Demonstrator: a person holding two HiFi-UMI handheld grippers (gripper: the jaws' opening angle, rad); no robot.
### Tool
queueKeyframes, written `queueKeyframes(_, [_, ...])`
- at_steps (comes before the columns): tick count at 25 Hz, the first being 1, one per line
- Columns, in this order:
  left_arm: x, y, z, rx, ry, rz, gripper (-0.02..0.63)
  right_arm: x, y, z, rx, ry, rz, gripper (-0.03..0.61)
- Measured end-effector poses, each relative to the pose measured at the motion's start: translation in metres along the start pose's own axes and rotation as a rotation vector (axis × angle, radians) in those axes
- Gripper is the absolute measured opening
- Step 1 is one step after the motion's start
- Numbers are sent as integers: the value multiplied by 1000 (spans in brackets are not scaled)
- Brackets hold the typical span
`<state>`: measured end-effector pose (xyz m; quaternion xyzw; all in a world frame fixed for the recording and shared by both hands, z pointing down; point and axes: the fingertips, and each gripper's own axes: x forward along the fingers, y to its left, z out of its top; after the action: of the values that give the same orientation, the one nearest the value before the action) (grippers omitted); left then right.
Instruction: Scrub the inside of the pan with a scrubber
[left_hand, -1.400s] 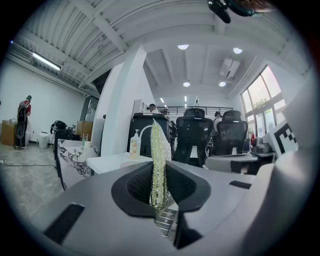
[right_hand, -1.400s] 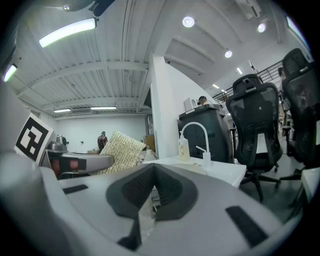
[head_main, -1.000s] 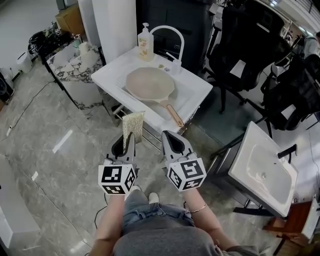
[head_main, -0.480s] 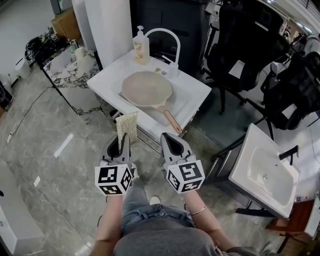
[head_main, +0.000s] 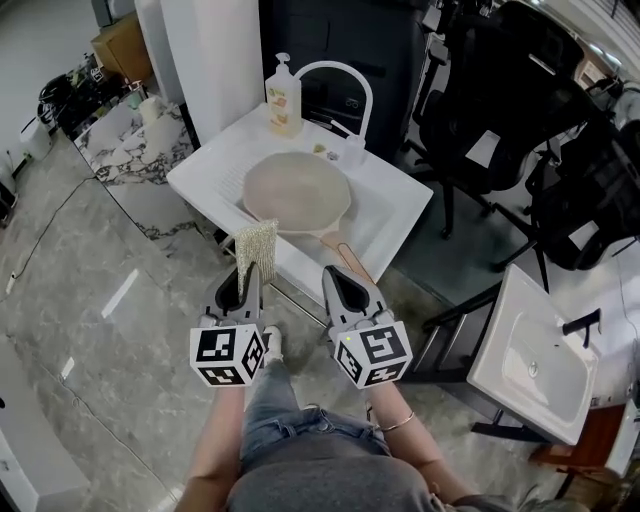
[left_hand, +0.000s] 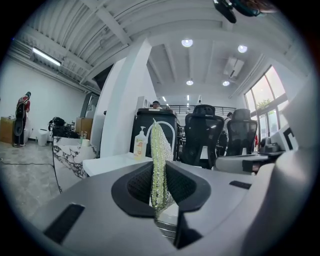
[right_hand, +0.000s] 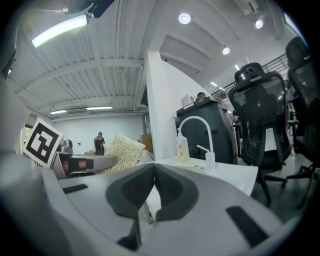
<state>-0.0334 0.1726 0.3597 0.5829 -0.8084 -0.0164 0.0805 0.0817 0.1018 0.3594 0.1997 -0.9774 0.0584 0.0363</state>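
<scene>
While the left gripper (head_main: 249, 283) is clamping the upright silvery mesh scrubber (head_main: 256, 244), the right gripper (head_main: 341, 284) is sitting closed, empty; the round beige pan (head_main: 297, 190) is lying untouched in the white sink (head_main: 397, 200) ahead; the mesh should be meeting its base flat.

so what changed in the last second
The person stepped a little nearer the sink, so the pan now lies slightly closer to both tongs in the head view. Nothing was picked up or let go. The left tongs stay shut on the scrubber, the right tongs stay shut and empty, and the pan is still untouched in the sink.
</scene>
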Motion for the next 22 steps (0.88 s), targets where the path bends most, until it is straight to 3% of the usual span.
queueKeyframes(13, [138, 82, 6, -28, 83, -130, 66, 143, -36, 13, 33, 21, -122, 11])
queueKeyframes(22, [231, 104, 16, -21, 129, -268, 66, 202, -83, 20, 49, 37, -290, 11])
